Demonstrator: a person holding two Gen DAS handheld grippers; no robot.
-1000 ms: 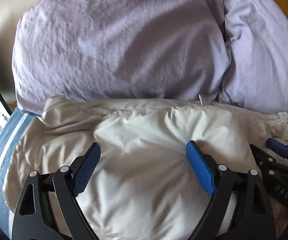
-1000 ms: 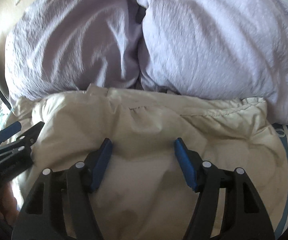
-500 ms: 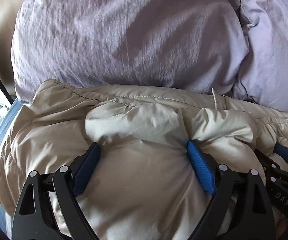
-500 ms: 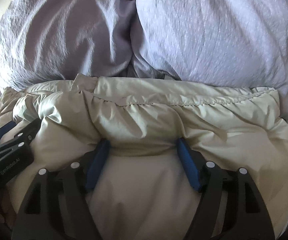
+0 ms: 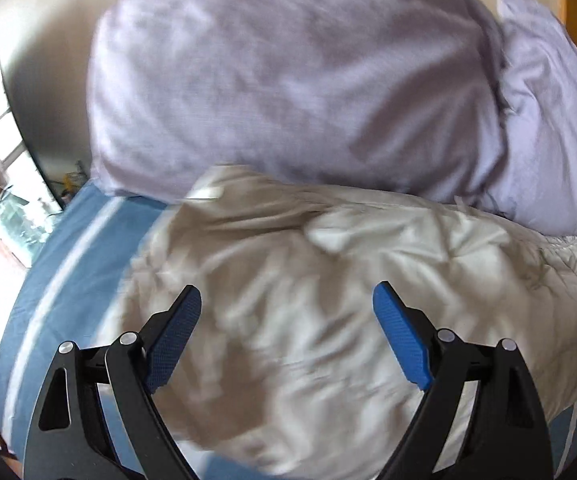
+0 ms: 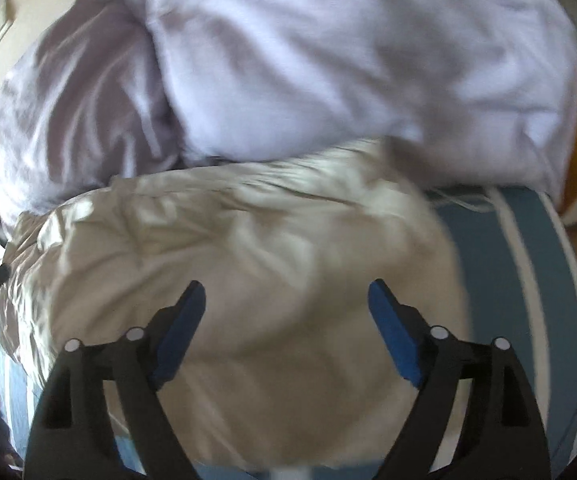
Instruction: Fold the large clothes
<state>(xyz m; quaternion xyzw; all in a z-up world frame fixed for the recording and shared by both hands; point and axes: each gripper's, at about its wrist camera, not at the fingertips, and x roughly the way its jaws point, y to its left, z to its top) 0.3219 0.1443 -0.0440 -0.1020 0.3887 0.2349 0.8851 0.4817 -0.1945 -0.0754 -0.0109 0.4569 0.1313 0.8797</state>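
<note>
**Puffy jacket bundled at the head of the bed, both tongs released**

A cream padded jacket (image 5: 308, 300) lies in a thick, rumpled bundle on the blue striped bed sheet (image 5: 68, 280), its far edge pressed against two lilac pillows (image 5: 288, 80). The left tongs (image 5: 286, 308) hang spread wide above the bundle, grasping nothing. The right tongs (image 6: 286, 304) are likewise released, over the same jacket (image 6: 228, 260), with the sheet (image 6: 508, 280) bare to their right and the pillows (image 6: 328, 60) behind. Both views are motion-blurred, so seams and edges are hard to read.

The likely risk is springback: down-filled fabric traps air, and an unpressed fold may puff open or slide off itself. The slick shell could also slip from a shallow pinch, and the crowding pillows leave little room, so a layer may catch under them and skew the fold.
</note>
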